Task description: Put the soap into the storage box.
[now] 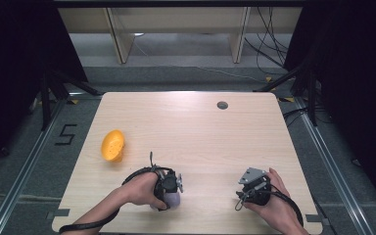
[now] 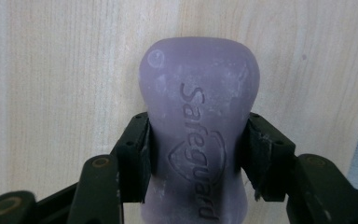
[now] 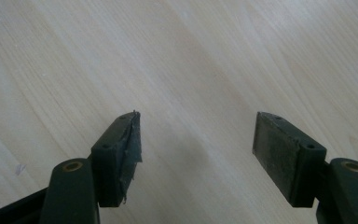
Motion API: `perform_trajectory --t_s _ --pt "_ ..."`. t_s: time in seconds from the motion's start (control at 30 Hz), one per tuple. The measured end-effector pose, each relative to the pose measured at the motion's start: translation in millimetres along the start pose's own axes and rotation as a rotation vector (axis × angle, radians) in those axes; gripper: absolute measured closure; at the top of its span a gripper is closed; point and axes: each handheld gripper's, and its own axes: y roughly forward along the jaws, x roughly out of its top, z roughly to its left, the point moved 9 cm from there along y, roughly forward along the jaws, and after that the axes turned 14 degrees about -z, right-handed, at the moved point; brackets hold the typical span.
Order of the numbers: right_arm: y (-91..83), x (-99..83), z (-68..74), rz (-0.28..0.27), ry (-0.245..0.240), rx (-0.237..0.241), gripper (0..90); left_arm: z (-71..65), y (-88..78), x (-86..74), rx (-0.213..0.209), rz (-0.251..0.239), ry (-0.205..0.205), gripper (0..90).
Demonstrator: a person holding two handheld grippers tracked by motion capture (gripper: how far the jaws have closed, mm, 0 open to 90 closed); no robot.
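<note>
A purple soap bar (image 2: 198,79) stamped "Safeguard" lies on the light wooden table (image 1: 200,132) near its front edge, where it shows as a pale lilac lump (image 1: 173,201). My left gripper (image 2: 198,142) is shut on it, with both black pads pressing on its narrow waist. From above, the left gripper (image 1: 171,191) points down at the bar under the person's hand. My right gripper (image 3: 196,140) is open, with bare wood between its jaws. It rests at the front right (image 1: 245,196) of the table.
An orange-yellow rounded dish (image 1: 112,145) lies at the table's left side. A small grey grommet (image 1: 222,105) sits near the far edge. Black stands and cables flank the table on the floor.
</note>
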Motion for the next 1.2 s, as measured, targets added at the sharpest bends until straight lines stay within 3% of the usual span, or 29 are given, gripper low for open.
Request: perform_trajectory --t_s 0.3,0.47,0.7,0.8,0.83,0.93,1.2 --pt "0.2 -0.2 0.5 0.000 -0.002 0.002 33.3 -1.1 -0.5 0.3 0.026 0.030 -0.013 48.8" --pt "0.4 -0.2 1.0 0.003 -0.009 0.016 33.5 -0.6 -1.7 -1.8 0.034 0.032 -0.051 49.0" --pt "0.6 -0.2 1.2 0.003 -0.012 0.017 33.5 -2.5 -2.0 -2.4 0.028 0.020 -0.085 49.0" --pt "1.2 0.2 -0.2 -0.005 -0.024 0.010 33.6 -1.6 -2.7 -2.6 0.032 0.016 -0.084 49.0" --pt "1.2 0.2 -0.2 -0.005 -0.024 0.010 33.6 1.1 -3.1 -2.5 0.045 0.012 -0.067 49.0" --pt "1.0 0.3 -0.2 -0.006 -0.023 0.011 33.6 1.7 -5.2 -2.6 0.054 0.003 -0.081 49.0" --pt "1.0 0.5 -0.3 -0.007 -0.025 0.010 33.6 2.3 -13.1 0.1 0.077 -0.071 -0.190 49.0"
